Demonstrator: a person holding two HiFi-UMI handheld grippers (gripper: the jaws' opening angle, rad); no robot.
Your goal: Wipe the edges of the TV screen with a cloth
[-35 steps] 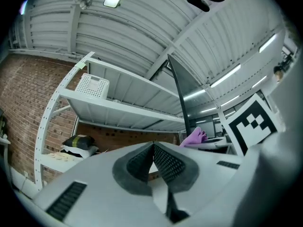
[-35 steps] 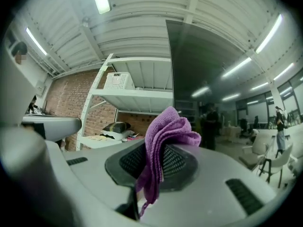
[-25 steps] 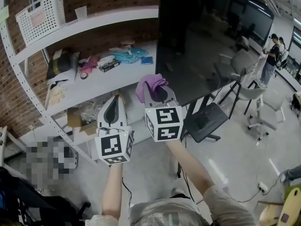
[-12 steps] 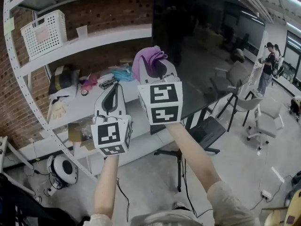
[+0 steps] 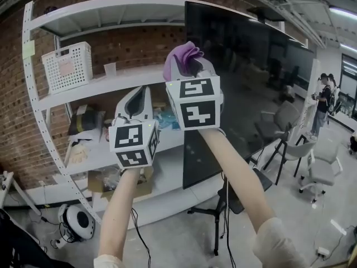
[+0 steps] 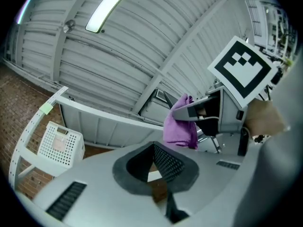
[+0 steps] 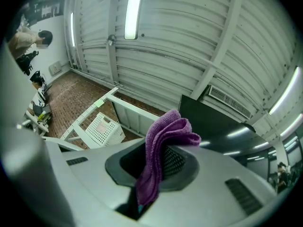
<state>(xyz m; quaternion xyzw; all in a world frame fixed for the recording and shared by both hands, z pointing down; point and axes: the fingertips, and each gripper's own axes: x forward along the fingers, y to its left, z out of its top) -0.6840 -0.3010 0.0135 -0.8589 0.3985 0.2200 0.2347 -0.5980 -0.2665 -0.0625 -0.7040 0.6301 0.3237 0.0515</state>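
Reaching up from the bottom of the head view, two bare forearms hold the claws in front of the TV and the shelving. The left claw [image 5: 140,94] sits lower and further left, its marker cube [image 5: 133,144] turned to the camera. In the left gripper view its two jaws are pressed together with nothing between them.

The right claw [image 5: 188,65] is higher and just beside it, above its own marker cube [image 5: 195,109]. Its jaws are clamped on the purple cloth [image 5: 182,55], which bunches over the tips. In the right gripper view the cloth [image 7: 161,145] hangs in a fold down between the pads.

From the head view the cloth overlaps the left edge of the TV screen [image 5: 251,77], near its top corner. Whether it touches the edge cannot be told. The screen is dark and reflects the room, and it stands on a black stand [image 5: 217,219].

Behind it a white shelf unit [image 5: 33,82] lines a brick wall [image 5: 14,121]. A white basket [image 5: 67,67] sits on one shelf with a cup [image 5: 110,69] near it, and loose clutter lies on the shelf below. Lower down are a cardboard box [image 5: 99,180] and a round white device [image 5: 77,222] on the floor. At the far right are grey office chairs [image 5: 318,169], and beyond them two people [image 5: 324,96] stand.
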